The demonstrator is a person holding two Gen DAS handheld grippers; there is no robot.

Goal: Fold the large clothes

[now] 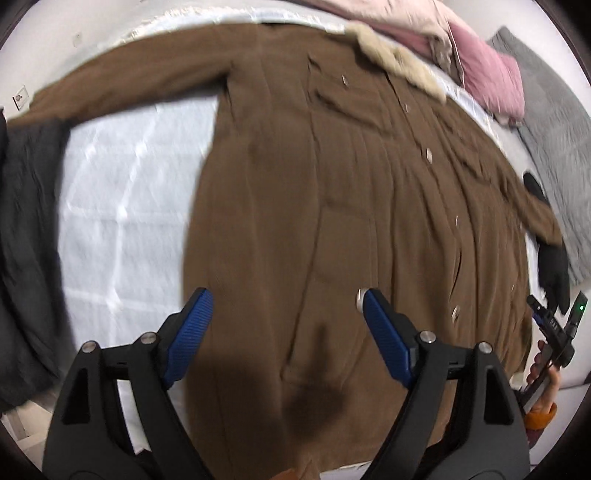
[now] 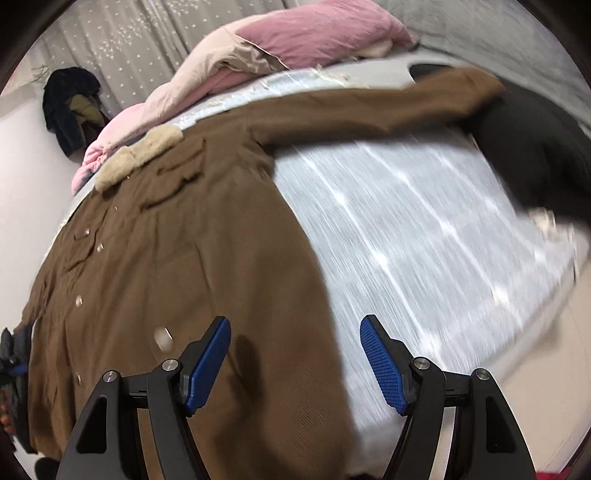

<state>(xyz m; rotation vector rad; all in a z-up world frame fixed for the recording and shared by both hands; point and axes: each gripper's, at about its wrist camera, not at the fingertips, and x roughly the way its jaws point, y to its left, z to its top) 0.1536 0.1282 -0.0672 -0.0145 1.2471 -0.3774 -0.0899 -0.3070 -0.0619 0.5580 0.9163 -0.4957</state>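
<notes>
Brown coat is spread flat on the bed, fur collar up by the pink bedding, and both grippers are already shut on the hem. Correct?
Not quite. The left gripper and right gripper are both open, hovering above the brown coat with nothing pinched; each wrist view shows it. The rest holds: fur collar by the pink bedding.

A long coat [image 1: 332, 184] lies spread flat on the bed [image 1: 129, 221], its fur collar [image 1: 399, 59] at the far end and its hem nearest the cameras. One sleeve [image 2: 369, 107] stretches out sideways across the mattress (its cuff resting against a dark garment [image 2: 535, 147]). A heap of bedding [image 2: 295, 40] lies behind the collar. Both hand-held grippers hang over the hem end.
</notes>
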